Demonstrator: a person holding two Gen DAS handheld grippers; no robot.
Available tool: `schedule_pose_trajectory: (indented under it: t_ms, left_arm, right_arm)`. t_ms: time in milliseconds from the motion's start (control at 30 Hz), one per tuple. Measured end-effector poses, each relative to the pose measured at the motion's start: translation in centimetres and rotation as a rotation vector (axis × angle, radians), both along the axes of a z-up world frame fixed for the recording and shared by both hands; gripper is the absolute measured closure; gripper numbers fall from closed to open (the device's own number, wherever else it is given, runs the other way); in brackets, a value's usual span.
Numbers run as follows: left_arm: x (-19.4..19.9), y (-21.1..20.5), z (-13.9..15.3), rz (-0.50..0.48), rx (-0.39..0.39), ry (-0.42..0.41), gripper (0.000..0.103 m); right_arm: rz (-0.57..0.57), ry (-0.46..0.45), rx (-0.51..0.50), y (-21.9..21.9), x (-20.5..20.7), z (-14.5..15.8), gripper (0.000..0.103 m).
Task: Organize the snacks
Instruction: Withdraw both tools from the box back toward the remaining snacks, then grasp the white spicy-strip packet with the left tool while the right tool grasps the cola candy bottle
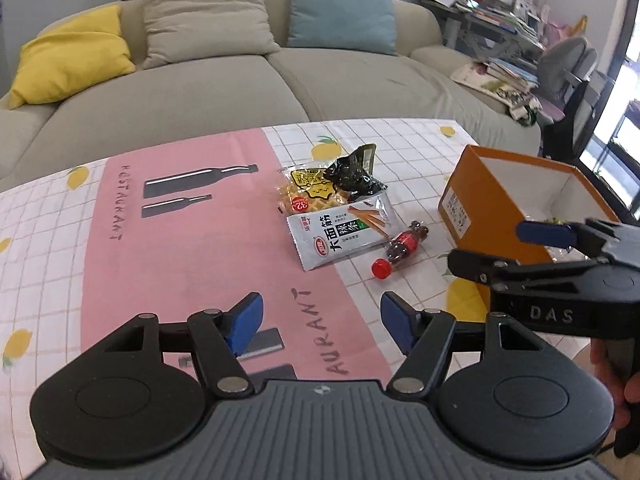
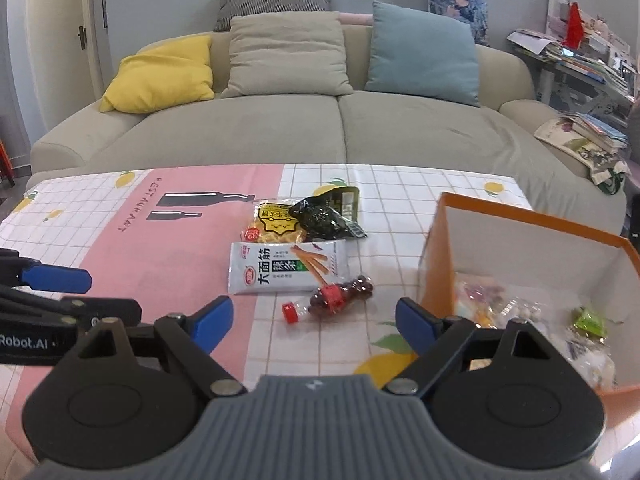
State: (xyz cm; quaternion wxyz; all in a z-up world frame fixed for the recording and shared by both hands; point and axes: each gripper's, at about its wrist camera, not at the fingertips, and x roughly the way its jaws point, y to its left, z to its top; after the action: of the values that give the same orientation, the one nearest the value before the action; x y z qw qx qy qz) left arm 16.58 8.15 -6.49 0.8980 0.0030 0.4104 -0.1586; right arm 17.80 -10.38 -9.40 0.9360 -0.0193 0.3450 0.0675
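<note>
Several snacks lie mid-table: a white spicy-strip packet (image 1: 340, 236) (image 2: 286, 268), a yellow waffle pack (image 1: 306, 196) (image 2: 274, 226), a dark green pouch (image 1: 354, 174) (image 2: 326, 218) and a small cola-bottle candy (image 1: 402, 250) (image 2: 330, 298). An orange box (image 1: 500, 208) (image 2: 436, 264) stands at the right with several wrapped snacks inside (image 2: 520, 312). My left gripper (image 1: 322, 322) is open and empty, near the front of the table. My right gripper (image 2: 314, 320) is open and empty, just in front of the cola candy, beside the box; it also shows in the left wrist view (image 1: 500, 246).
The table carries a pink and white checked cloth (image 1: 168, 248) (image 2: 160, 248). A beige sofa (image 1: 224, 92) (image 2: 340, 128) with cushions stands behind the table. A cluttered desk (image 1: 500, 20) and a chair (image 1: 568, 64) are at the right.
</note>
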Motion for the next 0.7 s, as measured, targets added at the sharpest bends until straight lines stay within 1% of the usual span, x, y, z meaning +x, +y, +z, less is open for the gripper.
schedule_pose_trajectory:
  t_ms: [100,133,233,267,300,467,600,700]
  left_arm:
    - [1.6,-0.3,-0.7,-0.032,0.022,0.000,0.024]
    - [2.2,-0.5,-1.0,-0.051,0.032,-0.006,0.024]
    - [4.2,-1.0,-2.2,-0.115,0.054,-0.009,0.024]
    - [4.9,-1.2,-2.6,-0.123,0.059,-0.006,0.024]
    - [5.6,-1.2,-3.1,-0.127,0.061,0.000,0.024]
    - [9.3,-1.2,-5.6,-0.136,0.024,0.056,0.027]
    - [12.0,-1.1,-7.5,-0.130,0.010,0.096,0.027]
    - [13.7,-0.9,-8.5,-0.110,-0.033,0.126,0.027]
  right_arm:
    - [-0.003,0.021,0.002,0.5,1.9,-0.8,0.022]
    - [-0.009,0.030,0.007,0.7,2.5,-1.1,0.025]
    - [-0.039,0.074,0.038,0.7,4.4,-2.2,0.029]
    - [-0.055,0.088,0.050,0.8,5.0,-2.7,0.032]
    - [-0.069,0.102,0.061,0.8,5.5,-3.1,0.033]
    - [-0.119,0.161,0.077,1.0,7.9,-5.2,0.038]
    - [-0.173,0.203,0.070,0.7,9.8,-6.7,0.038]
    - [-0.184,0.228,0.075,0.5,10.8,-7.5,0.038]
